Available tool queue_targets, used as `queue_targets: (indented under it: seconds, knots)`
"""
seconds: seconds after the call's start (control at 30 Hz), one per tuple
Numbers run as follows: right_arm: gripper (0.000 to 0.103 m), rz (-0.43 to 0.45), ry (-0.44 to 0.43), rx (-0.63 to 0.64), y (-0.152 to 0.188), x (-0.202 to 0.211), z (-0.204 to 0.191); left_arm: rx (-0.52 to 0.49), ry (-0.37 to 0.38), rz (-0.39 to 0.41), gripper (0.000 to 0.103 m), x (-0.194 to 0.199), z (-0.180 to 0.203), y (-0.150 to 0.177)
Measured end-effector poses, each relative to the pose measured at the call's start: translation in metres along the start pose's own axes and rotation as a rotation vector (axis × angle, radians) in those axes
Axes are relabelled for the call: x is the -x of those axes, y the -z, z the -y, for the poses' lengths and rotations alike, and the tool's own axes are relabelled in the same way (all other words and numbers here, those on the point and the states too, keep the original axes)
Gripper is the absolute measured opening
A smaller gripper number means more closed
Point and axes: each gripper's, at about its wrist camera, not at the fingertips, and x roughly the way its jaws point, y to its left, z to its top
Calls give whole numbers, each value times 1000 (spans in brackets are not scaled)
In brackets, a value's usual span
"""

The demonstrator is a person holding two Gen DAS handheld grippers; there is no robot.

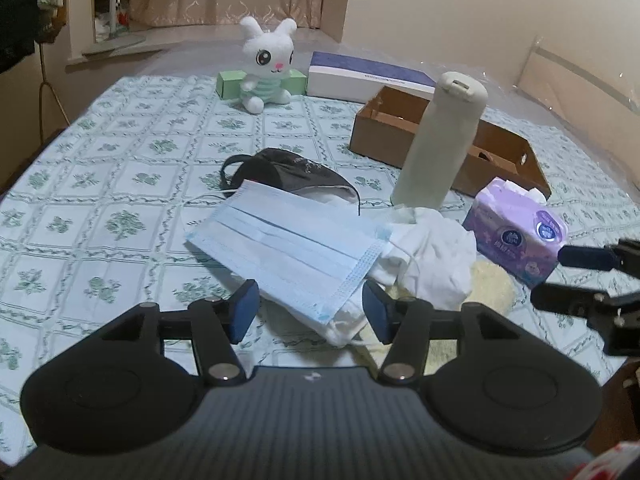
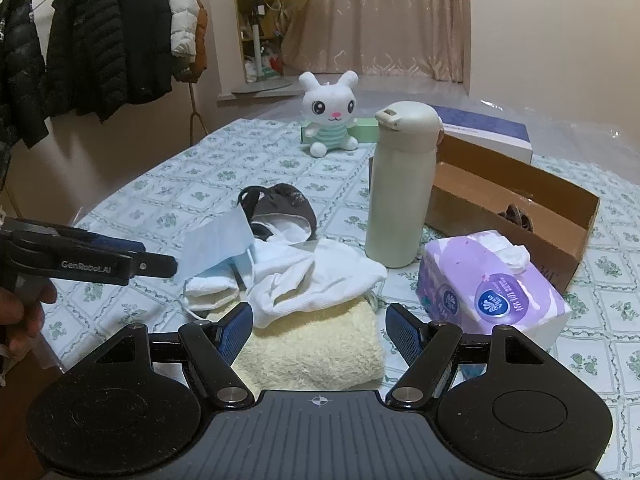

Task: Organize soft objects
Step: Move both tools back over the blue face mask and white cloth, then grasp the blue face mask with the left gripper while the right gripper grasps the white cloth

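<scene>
The yellow towel (image 2: pixel 316 348) lies mostly under the white cloth (image 2: pixel 316 276) at the bed's near edge. The bottle (image 2: pixel 400 192) hides part of the cardboard box (image 2: pixel 516 200). A dark thing inside the box is unreadable.

masks 3 (image 1: pixel 288 248) | boxes 3 (image 1: pixel 500 152) | bottle 1 (image 1: pixel 440 140) | plush rabbit 1 (image 1: pixel 268 68) | tissue pack 1 (image 1: pixel 516 232)

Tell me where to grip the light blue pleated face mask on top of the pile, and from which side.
Grip the light blue pleated face mask at its near stitched short edge, coming from the front, low and forward. That edge overhangs the white cloth and lifts off the surface, right between the open left hand-held gripper pads, so they can close across the thin sheet without catching the cloth.
</scene>
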Motion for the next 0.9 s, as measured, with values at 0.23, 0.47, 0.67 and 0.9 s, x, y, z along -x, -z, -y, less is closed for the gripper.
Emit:
queue_targets:
  seconds: [0.23,0.47,0.67,0.9]
  knots:
    - [73,-21,3,4,-1,-18,7,7,26,-10,71,-28,7,-13]
    - [73,-41,5,-9,1,-35,13,-162,-14,-31,68,-57,30,-13]
    - [73,-46,3,-17,1,-40,17,-115,-27,-7,32,-49,17,-17]
    - [73,-35,-12,-14,-1,-36,9,-112,-32,-13,8,-13,-10,-11]
